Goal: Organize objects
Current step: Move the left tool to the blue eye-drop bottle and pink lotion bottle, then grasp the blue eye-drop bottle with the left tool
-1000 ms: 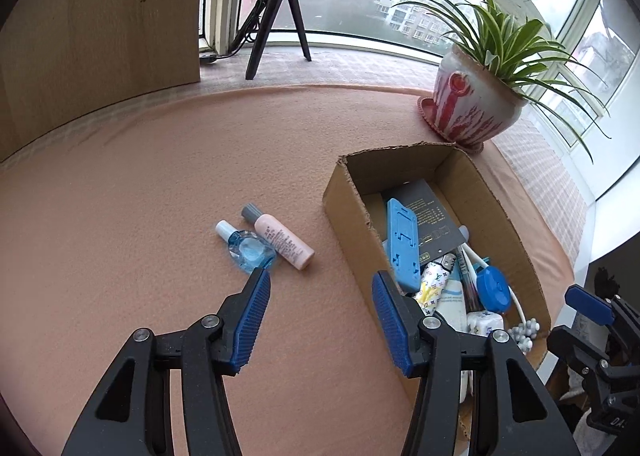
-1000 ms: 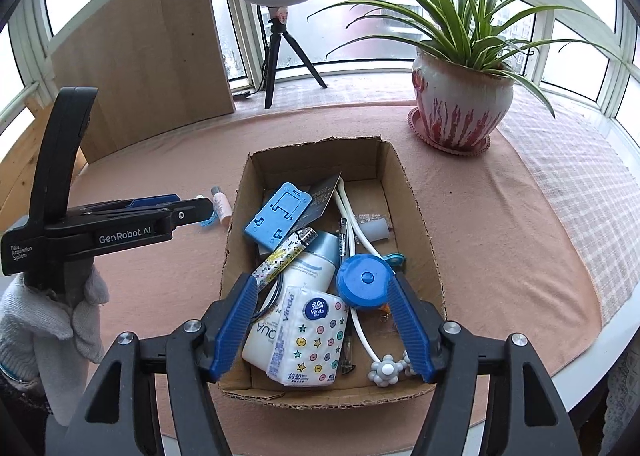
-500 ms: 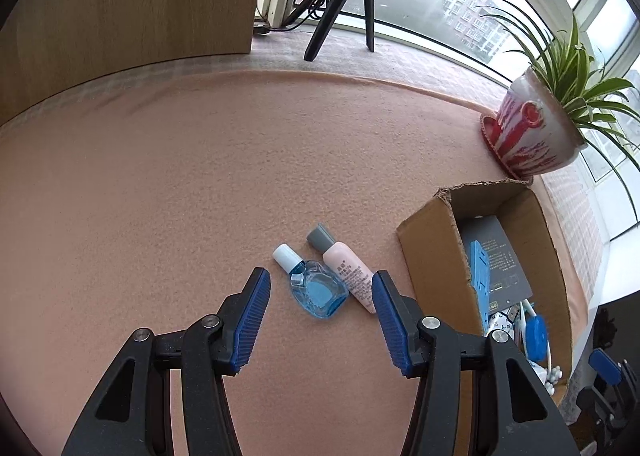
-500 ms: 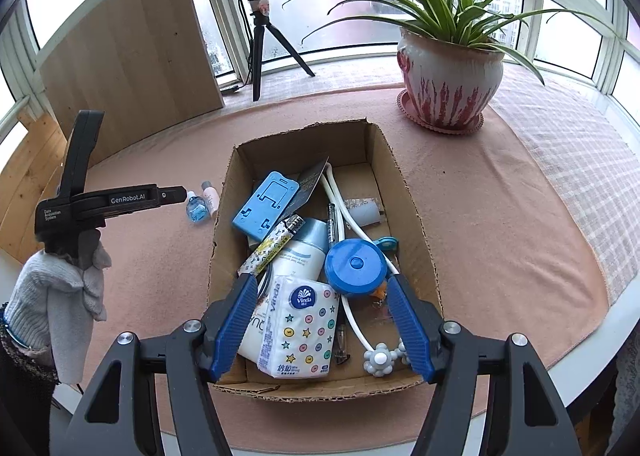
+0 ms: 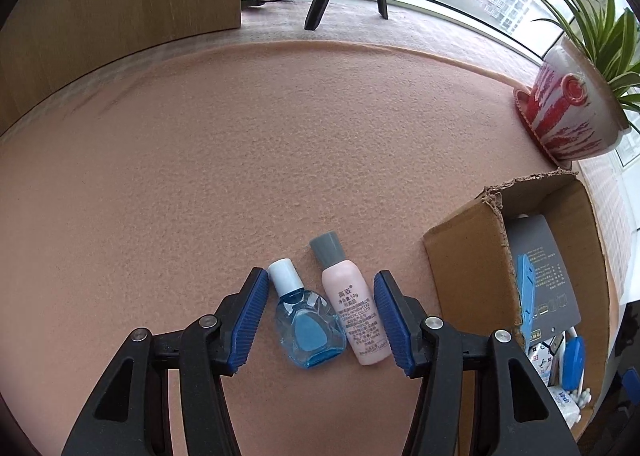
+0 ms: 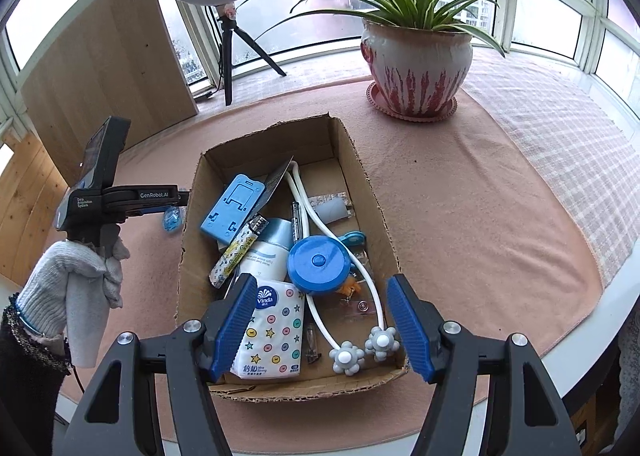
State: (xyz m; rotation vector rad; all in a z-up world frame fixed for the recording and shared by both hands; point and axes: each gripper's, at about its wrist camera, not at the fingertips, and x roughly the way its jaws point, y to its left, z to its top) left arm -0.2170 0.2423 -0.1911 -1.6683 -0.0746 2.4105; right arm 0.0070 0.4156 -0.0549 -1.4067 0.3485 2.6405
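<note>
- Two small bottles lie between the fingers of my left tool: the blue bottle by the left finger, the pink bottle touching it on the box side. The tool stands fairly wide, blue pads flanking the pair, pressing neither as far as I can see.
- Both bottles lie flat on the table, caps pointing away from me, long axes running roughly along my fingers, so the pads would close across their widths.
- My left tool is the nearer one by far; the pair lies left of the cardboard box, just beside its wall.
- My right tool hangs over the box's near end, equally wide and empty, above the tissue pack.
- Farther off, beyond the box, stands the potted plant.
- Compared with a second ago, my left tool has swung away from the box and come down: the bottles were then ahead of the fingertips, now they are bracketed. The right tool's view has barely changed.
</note>
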